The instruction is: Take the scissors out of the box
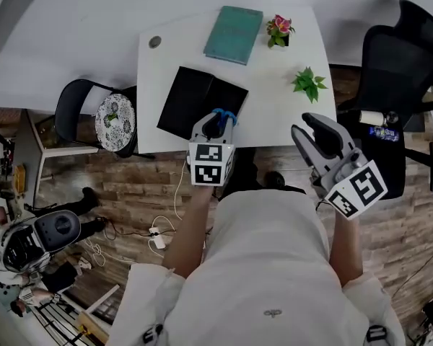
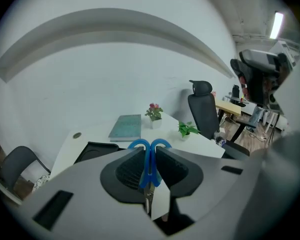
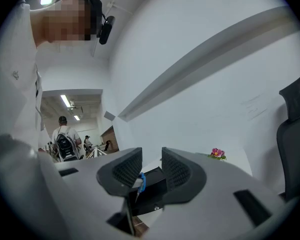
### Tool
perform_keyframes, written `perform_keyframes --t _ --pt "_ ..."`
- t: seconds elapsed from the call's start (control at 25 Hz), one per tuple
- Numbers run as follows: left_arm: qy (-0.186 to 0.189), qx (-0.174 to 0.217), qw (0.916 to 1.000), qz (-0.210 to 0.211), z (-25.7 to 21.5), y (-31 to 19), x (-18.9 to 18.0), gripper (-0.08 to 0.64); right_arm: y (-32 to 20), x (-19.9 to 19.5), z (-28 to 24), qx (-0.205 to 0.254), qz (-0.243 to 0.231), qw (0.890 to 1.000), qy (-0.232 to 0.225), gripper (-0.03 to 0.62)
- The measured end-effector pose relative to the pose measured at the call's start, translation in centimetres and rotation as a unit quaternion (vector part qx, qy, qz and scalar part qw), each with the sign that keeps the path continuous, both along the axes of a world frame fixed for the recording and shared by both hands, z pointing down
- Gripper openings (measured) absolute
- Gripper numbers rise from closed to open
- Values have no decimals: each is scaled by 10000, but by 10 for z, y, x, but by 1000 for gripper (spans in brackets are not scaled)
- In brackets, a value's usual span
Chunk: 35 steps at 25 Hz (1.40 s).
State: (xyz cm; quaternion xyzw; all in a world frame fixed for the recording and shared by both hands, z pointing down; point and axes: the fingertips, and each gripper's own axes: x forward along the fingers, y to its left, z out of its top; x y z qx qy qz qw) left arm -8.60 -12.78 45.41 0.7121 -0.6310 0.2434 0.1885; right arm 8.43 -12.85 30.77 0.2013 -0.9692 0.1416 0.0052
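Note:
My left gripper (image 1: 218, 123) is shut on a pair of scissors with blue handles (image 1: 224, 114), held above the front edge of the white table (image 1: 274, 114). In the left gripper view the blue handles (image 2: 150, 156) stick out past the pads and the blades run back between the jaws. The black box (image 1: 200, 101) lies open on the table just beyond, also seen low left in the left gripper view (image 2: 96, 151). My right gripper (image 1: 307, 125) hangs off the table's front right corner, open, with nothing between its fingers (image 3: 129, 168). Through its gap show the box (image 3: 153, 185) and the scissors (image 3: 142, 182).
A teal book (image 1: 234, 34), a pink flower pot (image 1: 279, 29) and a small green plant (image 1: 308, 83) stand on the table's far and right side. A black office chair (image 1: 397, 71) is at the right, a round-cushioned chair (image 1: 115, 121) at the left. Cables lie on the wood floor (image 1: 159, 233).

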Motion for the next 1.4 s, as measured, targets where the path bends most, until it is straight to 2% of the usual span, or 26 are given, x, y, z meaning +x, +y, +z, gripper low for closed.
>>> perform_keyframes --t 0.36,0.88,1.24,1.4 --pt "70 832 9964 -127 -61 44 25 86 35 12 -2 127 -465 9988 -6 115" --pt "747 1808 9795 -479 -131 109 53 86 74 18 1 283 -975 9948 54 50" --pt "911 2227 9689 -585 -164 138 47 86 91 0 -13 509 -1124 9924 -12 18" --pt "745 2283 9691 -571 -174 146 41 86 96 -9 -20 590 -1163 9915 -36 8"
